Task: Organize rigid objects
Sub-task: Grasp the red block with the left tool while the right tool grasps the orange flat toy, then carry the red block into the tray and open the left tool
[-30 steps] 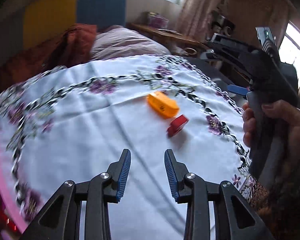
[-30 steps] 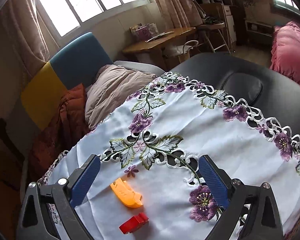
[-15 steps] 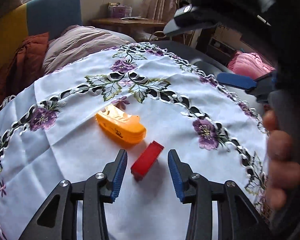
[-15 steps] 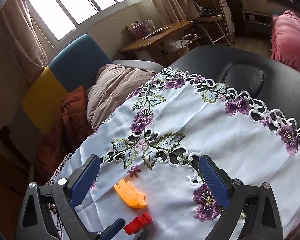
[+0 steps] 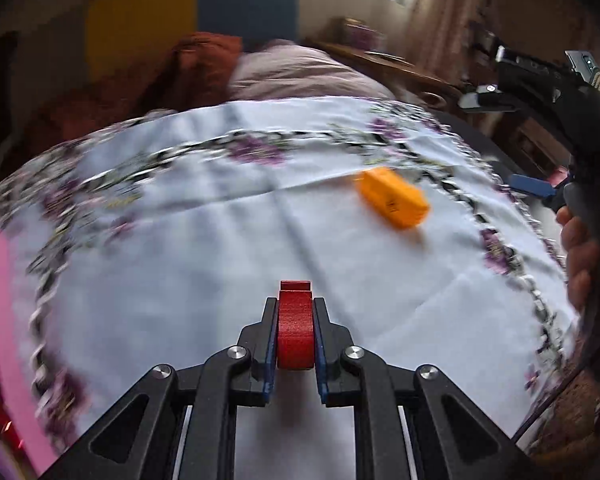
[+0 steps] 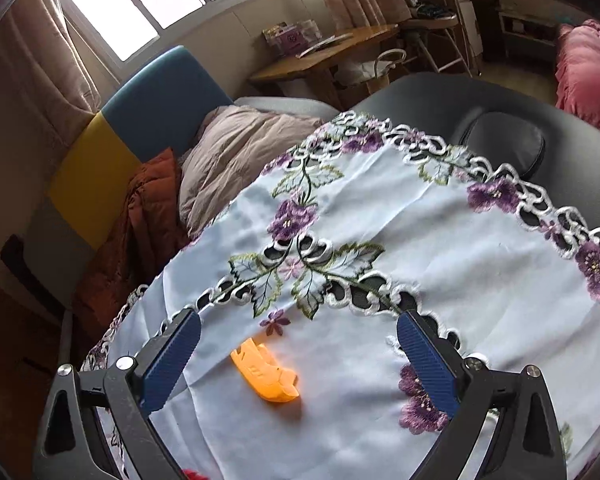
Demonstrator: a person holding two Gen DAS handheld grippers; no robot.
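We have the left tool [image 5: 295, 332] clamped on the red block [image 5: 295, 326], above the desk's cloth [image 5: 180, 264], for sorting. Right tool [image 6: 296, 364] gapes wide over the orange piece [image 6: 267, 374].

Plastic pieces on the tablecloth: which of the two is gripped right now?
The red piece, clamped between the left gripper pads. The orange piece lies free on the cloth, untouched; the right gripper is open above it.

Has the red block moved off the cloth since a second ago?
Yes. The red block left its spot beside the orange piece and now sits clamped in the left gripper.
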